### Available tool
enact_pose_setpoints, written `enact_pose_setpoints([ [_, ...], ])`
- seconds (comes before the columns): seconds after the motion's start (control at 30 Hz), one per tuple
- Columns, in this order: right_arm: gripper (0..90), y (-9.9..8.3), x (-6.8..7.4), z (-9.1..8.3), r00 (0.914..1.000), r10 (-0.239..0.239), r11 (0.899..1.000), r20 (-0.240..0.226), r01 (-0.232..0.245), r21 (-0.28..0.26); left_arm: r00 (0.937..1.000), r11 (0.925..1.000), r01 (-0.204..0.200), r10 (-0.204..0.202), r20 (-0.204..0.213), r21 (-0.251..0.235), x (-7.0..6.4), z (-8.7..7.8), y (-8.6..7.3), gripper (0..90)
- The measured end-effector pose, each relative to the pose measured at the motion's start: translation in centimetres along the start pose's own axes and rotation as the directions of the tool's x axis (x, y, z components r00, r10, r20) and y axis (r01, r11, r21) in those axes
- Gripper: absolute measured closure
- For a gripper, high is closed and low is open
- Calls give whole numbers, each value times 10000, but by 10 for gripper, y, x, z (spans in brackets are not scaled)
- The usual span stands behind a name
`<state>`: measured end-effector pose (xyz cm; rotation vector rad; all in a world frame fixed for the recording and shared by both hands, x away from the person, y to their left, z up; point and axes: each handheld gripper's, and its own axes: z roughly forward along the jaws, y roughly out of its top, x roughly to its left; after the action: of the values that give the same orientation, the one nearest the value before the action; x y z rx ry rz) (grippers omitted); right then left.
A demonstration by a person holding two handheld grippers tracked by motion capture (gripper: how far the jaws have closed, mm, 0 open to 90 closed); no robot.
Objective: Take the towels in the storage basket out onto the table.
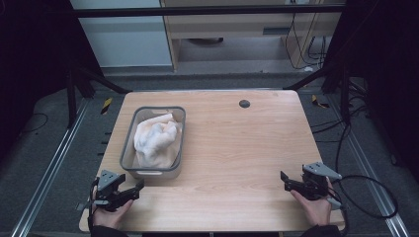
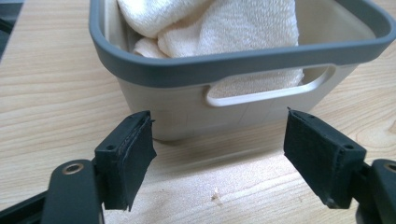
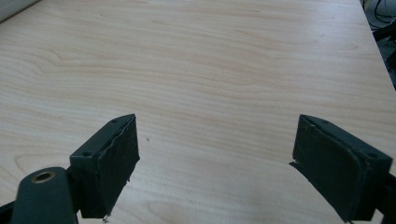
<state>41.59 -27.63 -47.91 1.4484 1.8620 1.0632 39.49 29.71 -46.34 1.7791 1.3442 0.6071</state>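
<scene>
While both tools are held low at the near edge of the tabletop [image 1: 232, 148], nothing is yet gripped, so the step in hand is judged to be the opening approach to the towel. The white towel [image 1: 155, 140] is seen bunched inside the grey basin [image 1: 129, 163], which stands on the left half of the tabletop. The left tool [image 1: 137, 189] is held just beside the basin's near end wall, its jaws spread wide and empty; in the left gripper view the handle slot [image 2: 268, 91] of the basin is framed between them, with the towel [image 2: 224, 28] heaped above the rim. The right tool [image 1: 286, 180] is kept well apart from the basin, near the right edge, its jaws likewise spread over bare wood. For the next move, the left tool would probably need to be raised above the rim and lowered onto a fold of cloth before being pinched together; the basin may shift if its wall is caught.
</scene>
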Motion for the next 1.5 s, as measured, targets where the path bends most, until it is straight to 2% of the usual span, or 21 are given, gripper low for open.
enact_pose_setpoints([
  [0.1,141,0,-1,-2,9999,161,9998,-26,-161,-90,10000,9997,-89,89,1,-241,0,-2,3,236],
  [0.13,140,1,-1,-2,9997,201,9997,-110,-203,-110,10000,9997,1,0,50,-247,0,-3,3,236],
  [0.33,133,0,2,0,9992,128,9999,-387,-126,68,9998,9984,-88,99,194,-556,-2,-10,8,236],
  [0.6,133,0,3,1,9992,-9,9999,-394,13,101,9994,9965,-139,164,301,-819,-3,-15,17,234],
  [0.73,132,0,5,0,9992,-319,9995,-233,319,-3,9989,9949,-283,318,350,-965,-4,-19,22,237],
  [1.07,132,1,8,1,9986,-445,9990,-290,447,65,9971,9924,-528,584,479,-1111,-8,-23,34,246],
  [1.3,132,1,8,2,9980,-550,9984,-298,553,91,9957,9921,-702,760,527,-1039,-3,-27,47,251],
  [1.37,131,2,8,2,9986,-413,9991,-334,417,108,9943,9921,-841,897,575,-936,-4,-25,51,252],
  [1.5,131,2,8,2,9984,-467,9988,-309,471,109,9902,9895,-1224,1270,588,-765,-9,-19,61,251],
])
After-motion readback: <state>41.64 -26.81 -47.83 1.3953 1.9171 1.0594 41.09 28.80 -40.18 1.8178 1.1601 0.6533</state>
